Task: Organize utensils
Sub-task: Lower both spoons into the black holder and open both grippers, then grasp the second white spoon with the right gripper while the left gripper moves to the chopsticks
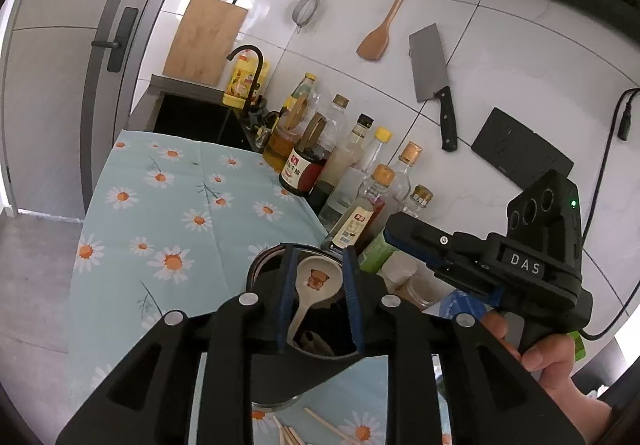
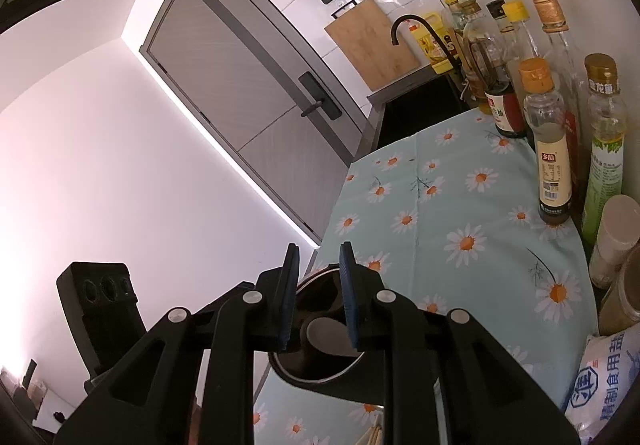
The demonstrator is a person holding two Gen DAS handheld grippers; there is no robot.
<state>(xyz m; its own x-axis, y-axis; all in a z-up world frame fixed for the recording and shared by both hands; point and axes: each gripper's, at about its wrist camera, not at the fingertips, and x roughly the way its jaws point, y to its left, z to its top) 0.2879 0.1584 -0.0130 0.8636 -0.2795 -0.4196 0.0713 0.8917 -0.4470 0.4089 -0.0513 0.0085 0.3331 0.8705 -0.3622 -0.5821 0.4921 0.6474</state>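
Observation:
A round metal utensil holder [image 1: 260, 265] stands on the daisy tablecloth [image 1: 168, 205]. A cream ceramic spoon with a bear print [image 1: 318, 279] stands in it, bowl up. My left gripper [image 1: 320, 297] is open, its blue pads on either side of the spoon without pinching it. My right gripper [image 2: 320, 293] is open and empty above the same holder [image 2: 320, 369], where a pale spoon end [image 2: 322, 329] shows inside. The right gripper body also shows in the left wrist view [image 1: 500, 265]. Wooden chopsticks [image 1: 320, 425] lie on the cloth near the bottom edge.
Several oil and sauce bottles [image 1: 344, 165] line the tiled wall; they also show in the right wrist view [image 2: 552, 149]. A salt bag [image 2: 608, 377] lies at the right. A cleaver [image 1: 432, 73], wooden spatula [image 1: 384, 25], strainer and cutting board [image 1: 204, 41] are at the wall. A dark sink [image 1: 192, 117] lies beyond the cloth.

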